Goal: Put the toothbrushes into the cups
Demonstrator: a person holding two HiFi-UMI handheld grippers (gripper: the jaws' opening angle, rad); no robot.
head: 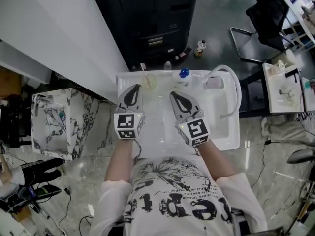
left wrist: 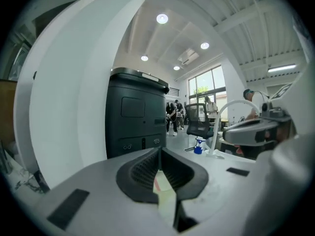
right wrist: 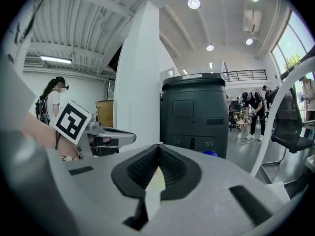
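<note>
Since a toothbrush [head: 143,69] is light, stiff plastic with a skinny, kinda slick handle, I'd guess the safe grab is mid-handle, square across it, so it doesn't pivot or squirt out of the pads. The only one I can spot pokes up out of the yellowish translucent cup [head: 149,81] at the far left of the white counter [head: 157,127]. That one looks already sorted, though it's tiny from the head view. Right of it sits a blue-capped bottle [head: 183,74], then a second clear cup [head: 213,82] beside the white hose [head: 235,90]. I can't tell if anything's in that one. The left gripper [head: 136,86] and right gripper [head: 173,93] both hover over the counter on the near side of the cups, each with its jaws pressed together and nothing between them.
</note>
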